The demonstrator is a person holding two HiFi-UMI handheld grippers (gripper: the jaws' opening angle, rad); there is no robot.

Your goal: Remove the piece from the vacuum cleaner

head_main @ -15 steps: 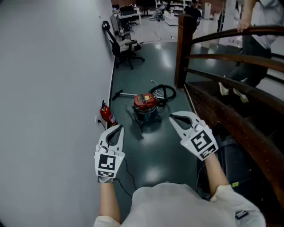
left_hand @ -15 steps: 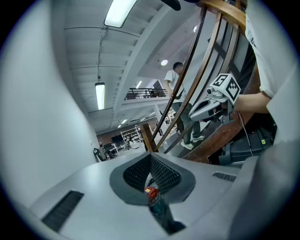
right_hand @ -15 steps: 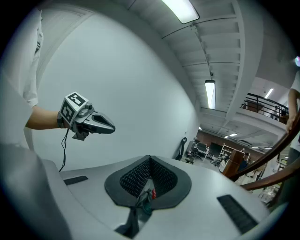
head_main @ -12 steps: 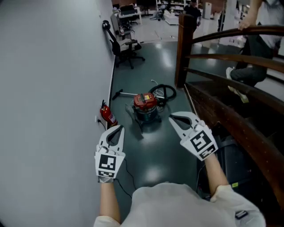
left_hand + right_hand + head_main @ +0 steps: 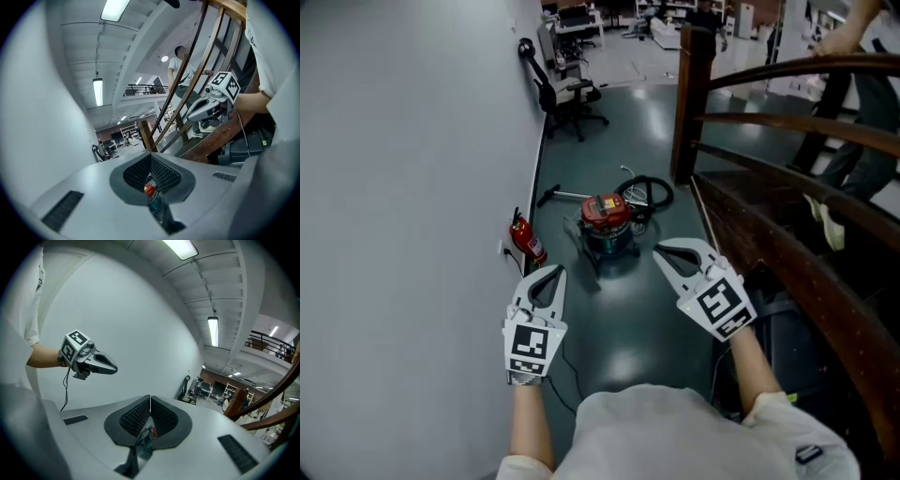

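Observation:
A canister vacuum cleaner (image 5: 607, 225) with a red lid and a steel drum stands on the dark green floor ahead. Its black hose (image 5: 649, 194) coils behind it, and a metal tube (image 5: 565, 197) lies to its left. My left gripper (image 5: 547, 271) hangs shut and empty, short of the vacuum and to its left. My right gripper (image 5: 661, 251) is shut and empty too, near the vacuum's right side. The vacuum (image 5: 150, 191) shows small between the shut pads in the left gripper view, and the same vacuum (image 5: 149, 432) peeks through in the right gripper view.
A grey wall runs along the left, with a red fire extinguisher (image 5: 525, 242) at its foot. A wooden stair railing (image 5: 787, 122) and its post (image 5: 690, 103) close off the right. An office chair (image 5: 562, 94) stands farther back. A person is on the stairs.
Both grippers drifted slightly forward and inward. The person on the stairs has moved up to the right.

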